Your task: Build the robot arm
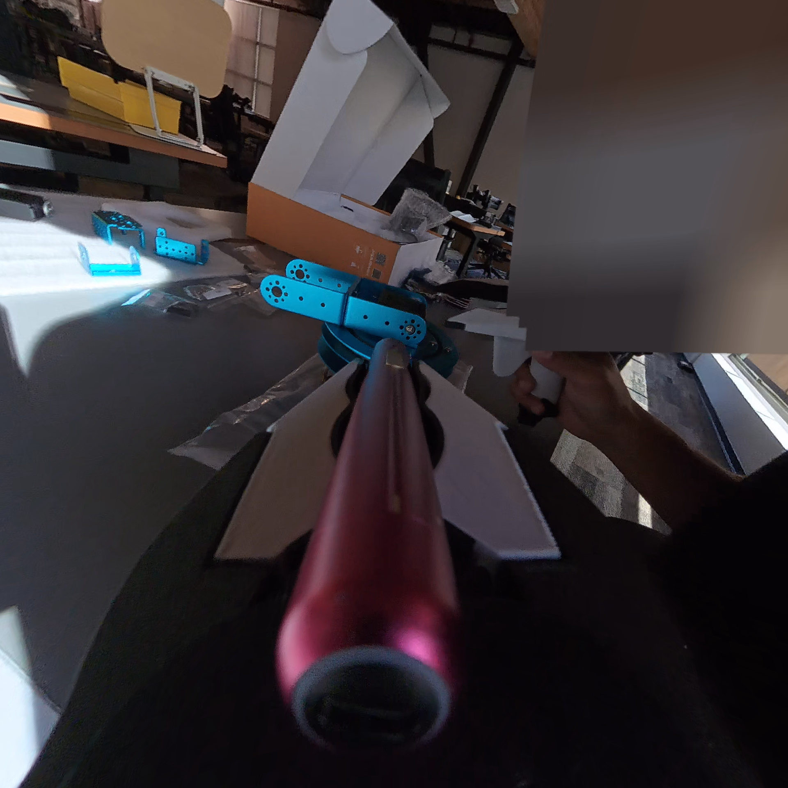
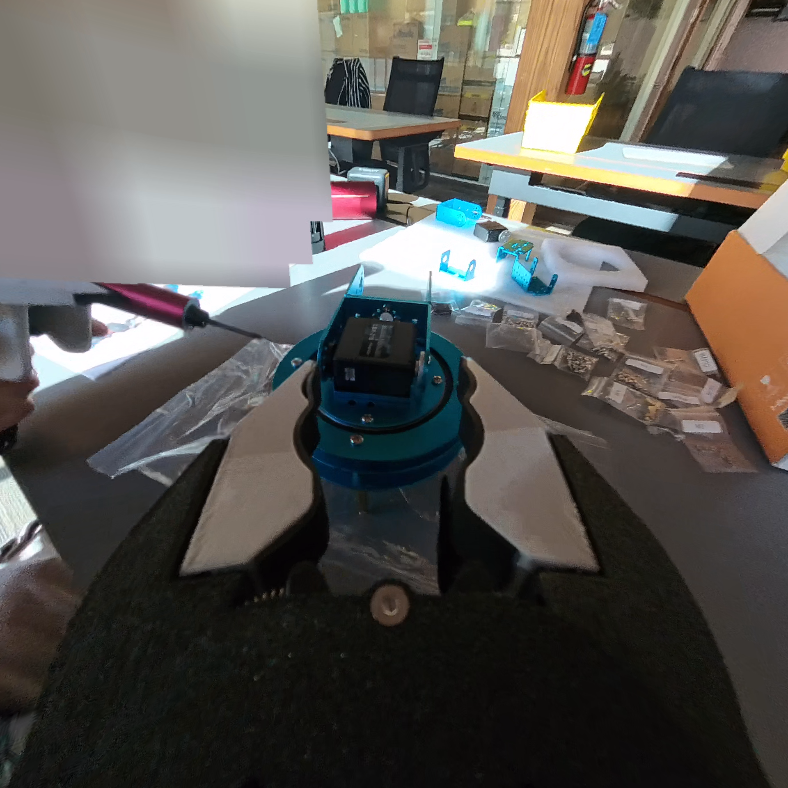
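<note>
The left gripper [image 1: 386, 371] pinches a magenta screwdriver [image 1: 375, 511] lengthwise between its fingers, long axis pointing forward at the blue servo assembly [image 1: 366, 315] mid-bench. In the right wrist view its thin bit [image 2: 232, 329] stops just short of the blue bracket [image 2: 375, 315]. The right gripper [image 2: 388, 375] clasps the assembly's round blue base [image 2: 383, 452]. Four loose blue brackets [image 2: 458, 266] lie near the far edge.

Between the right claw's [image 2: 388, 375] white fingers: a shiny blue round metal base [image 2: 386, 447] carrying a black boxy servo [image 2: 373, 362]; left claw's [image 1: 386, 366] white fingers flank a magenta metal screwdriver [image 1: 375, 533].
</note>
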Demonstrator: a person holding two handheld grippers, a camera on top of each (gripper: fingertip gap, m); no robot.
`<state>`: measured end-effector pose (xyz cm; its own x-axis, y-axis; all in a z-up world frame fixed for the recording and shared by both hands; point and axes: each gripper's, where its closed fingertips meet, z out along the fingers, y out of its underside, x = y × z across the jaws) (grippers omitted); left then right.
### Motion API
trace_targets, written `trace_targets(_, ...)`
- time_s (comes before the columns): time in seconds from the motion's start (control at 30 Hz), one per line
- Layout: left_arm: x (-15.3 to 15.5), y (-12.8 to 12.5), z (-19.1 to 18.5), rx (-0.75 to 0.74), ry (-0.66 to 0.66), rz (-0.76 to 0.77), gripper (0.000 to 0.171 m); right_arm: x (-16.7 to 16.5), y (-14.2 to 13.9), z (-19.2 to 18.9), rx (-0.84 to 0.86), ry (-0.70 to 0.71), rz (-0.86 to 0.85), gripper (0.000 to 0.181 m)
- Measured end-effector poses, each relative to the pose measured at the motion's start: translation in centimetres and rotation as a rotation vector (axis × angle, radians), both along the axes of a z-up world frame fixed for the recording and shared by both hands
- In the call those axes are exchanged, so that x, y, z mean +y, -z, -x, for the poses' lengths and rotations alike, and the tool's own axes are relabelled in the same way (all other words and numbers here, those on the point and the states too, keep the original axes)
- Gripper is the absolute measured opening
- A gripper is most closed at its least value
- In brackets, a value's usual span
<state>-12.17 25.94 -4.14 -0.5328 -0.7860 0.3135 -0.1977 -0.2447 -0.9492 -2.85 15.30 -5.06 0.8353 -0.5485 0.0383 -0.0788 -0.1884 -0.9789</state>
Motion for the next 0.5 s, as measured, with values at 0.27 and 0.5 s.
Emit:
trace_targets(0.27, -2.3, 0.1, -1.6, 0.066, 0.193, -0.097, 0.02, -2.1, 0.8, 0.2, -0.004, 0.052, -0.019, 0.058)
trace_targets(0.5, -3.3, 0.7, -2.2, 0.087, 0.244, -0.158, 0.02, -1.7, -0.1, 0.6, -0.008, 0.047, -0.044, 0.053)
